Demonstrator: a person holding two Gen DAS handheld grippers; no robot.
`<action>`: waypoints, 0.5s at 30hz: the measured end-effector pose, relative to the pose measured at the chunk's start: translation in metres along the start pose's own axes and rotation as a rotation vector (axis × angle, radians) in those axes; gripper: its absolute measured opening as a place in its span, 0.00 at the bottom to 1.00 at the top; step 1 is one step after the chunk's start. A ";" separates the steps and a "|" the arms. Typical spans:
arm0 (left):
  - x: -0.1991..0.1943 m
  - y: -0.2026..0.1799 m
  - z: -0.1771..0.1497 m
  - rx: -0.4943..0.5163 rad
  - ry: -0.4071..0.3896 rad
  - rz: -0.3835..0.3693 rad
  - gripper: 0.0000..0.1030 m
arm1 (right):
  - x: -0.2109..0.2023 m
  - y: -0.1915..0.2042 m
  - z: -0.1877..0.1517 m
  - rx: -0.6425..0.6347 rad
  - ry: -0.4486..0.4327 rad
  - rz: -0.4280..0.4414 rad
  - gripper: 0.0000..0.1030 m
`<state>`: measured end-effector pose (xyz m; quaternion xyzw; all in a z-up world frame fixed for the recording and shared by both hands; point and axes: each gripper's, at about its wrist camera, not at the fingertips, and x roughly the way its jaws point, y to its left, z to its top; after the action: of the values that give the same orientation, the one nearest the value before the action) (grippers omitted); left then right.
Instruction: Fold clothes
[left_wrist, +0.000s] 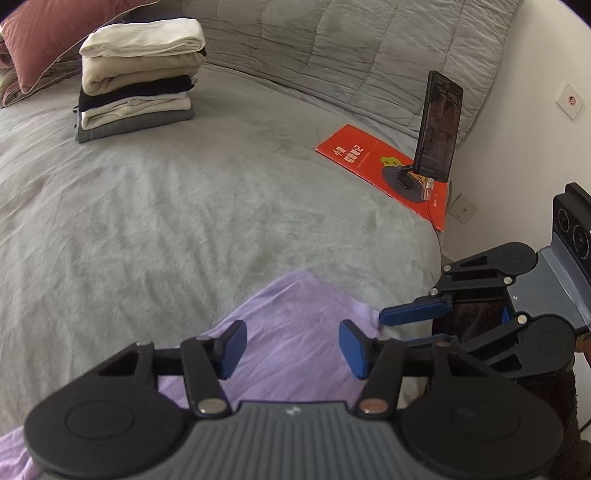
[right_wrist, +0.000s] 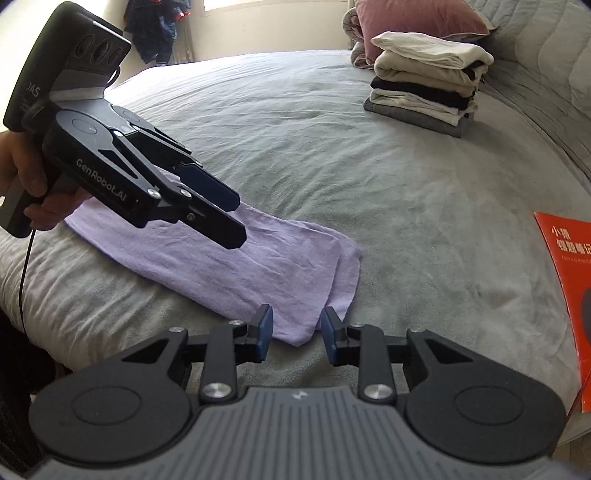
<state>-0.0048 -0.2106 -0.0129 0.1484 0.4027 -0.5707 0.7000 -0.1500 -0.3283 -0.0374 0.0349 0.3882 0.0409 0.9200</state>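
A lilac garment (right_wrist: 266, 258), folded into a long strip, lies on the grey bed (right_wrist: 369, 184) near its front edge; it also shows in the left wrist view (left_wrist: 291, 332). My left gripper (left_wrist: 290, 349) is open and empty, hovering just above the garment's middle; it also shows in the right wrist view (right_wrist: 225, 218). My right gripper (right_wrist: 293, 339) is open and empty, its fingers astride the strip's near end without gripping it; it also shows in the left wrist view (left_wrist: 406, 325).
A stack of folded clothes (left_wrist: 140, 77) stands at the back of the bed by a maroon pillow (left_wrist: 48, 33). A phone on a stand (left_wrist: 437, 129) sits on a red booklet (left_wrist: 380, 166) at the bed's right edge, by the white wall (left_wrist: 535, 110).
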 end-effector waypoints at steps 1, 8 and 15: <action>0.006 -0.001 0.005 0.009 0.005 -0.006 0.50 | -0.001 -0.002 -0.001 0.034 -0.003 -0.009 0.29; 0.040 -0.003 0.022 0.047 0.079 -0.020 0.38 | -0.007 -0.016 -0.013 0.234 -0.027 0.031 0.29; 0.050 0.004 0.025 -0.002 0.092 -0.013 0.20 | -0.001 -0.019 -0.021 0.324 -0.031 0.052 0.27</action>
<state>0.0097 -0.2597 -0.0347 0.1713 0.4362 -0.5675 0.6770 -0.1654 -0.3462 -0.0531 0.1936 0.3746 0.0011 0.9068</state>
